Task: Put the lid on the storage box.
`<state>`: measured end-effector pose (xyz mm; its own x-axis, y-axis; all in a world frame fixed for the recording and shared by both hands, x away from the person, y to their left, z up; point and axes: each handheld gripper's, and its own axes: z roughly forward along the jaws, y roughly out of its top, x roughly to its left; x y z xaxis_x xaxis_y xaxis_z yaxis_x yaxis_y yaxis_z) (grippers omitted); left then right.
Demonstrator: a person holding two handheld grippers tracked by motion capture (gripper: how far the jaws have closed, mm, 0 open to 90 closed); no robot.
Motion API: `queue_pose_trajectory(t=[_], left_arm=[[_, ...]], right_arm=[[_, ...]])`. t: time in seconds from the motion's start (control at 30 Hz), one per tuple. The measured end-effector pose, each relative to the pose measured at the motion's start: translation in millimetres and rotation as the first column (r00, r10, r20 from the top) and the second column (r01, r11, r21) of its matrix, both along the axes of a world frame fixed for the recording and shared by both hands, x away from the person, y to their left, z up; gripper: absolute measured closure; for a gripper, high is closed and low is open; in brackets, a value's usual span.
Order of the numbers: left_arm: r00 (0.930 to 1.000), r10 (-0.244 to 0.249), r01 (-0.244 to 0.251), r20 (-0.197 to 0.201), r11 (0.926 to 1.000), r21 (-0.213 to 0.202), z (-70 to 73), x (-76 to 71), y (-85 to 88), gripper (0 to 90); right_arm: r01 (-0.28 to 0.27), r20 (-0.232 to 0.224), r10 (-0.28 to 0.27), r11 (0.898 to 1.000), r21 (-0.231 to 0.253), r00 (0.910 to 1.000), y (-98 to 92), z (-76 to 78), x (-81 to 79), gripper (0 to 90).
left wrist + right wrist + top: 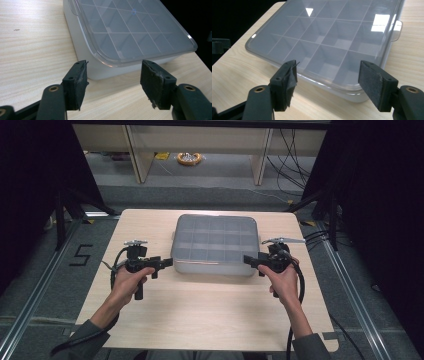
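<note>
Left gripper and right gripper both stand open and empty, flanking the lidded compartment box on the table, one just beside each near corner.

Both forearms enter from the near edge of the surface. The left gripper points right and the right gripper points left, tips facing each other. Each gripper's jaws stand apart with nothing between the pads.
</note>
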<state>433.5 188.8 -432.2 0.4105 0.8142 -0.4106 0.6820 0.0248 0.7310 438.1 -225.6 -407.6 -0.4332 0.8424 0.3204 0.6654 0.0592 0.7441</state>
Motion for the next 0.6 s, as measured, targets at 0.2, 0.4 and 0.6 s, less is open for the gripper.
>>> queue_pose_trajectory(t=[0.2, 0.4, 0.6], left_arm=[[0.9999, -0.012, 0.012, -0.001, 0.9999, -0.009, -5.0, -8.1, 0.1, 35.6], [0.9995, -0.032, 0.032, 0.000, 0.9994, 0.014, -6.9, -13.5, -0.7, 33.6], [0.9985, -0.054, 0.055, -0.005, 0.9979, 0.035, -10.8, -21.8, -6.1, 31.7]], right_arm=[[-0.019, 0.015, 0.019, 1.000, 0.000, 0.9997, 4.0, -1.5, -6.9, 32.0], [-0.021, 0.006, 0.020, 1.000, 0.017, 0.9998, 9.2, -3.0, -14.6, 31.3], [-0.028, -0.006, 0.028, 1.000, 0.008, 0.9996, 11.5, -7.4, -21.2, 30.8]])
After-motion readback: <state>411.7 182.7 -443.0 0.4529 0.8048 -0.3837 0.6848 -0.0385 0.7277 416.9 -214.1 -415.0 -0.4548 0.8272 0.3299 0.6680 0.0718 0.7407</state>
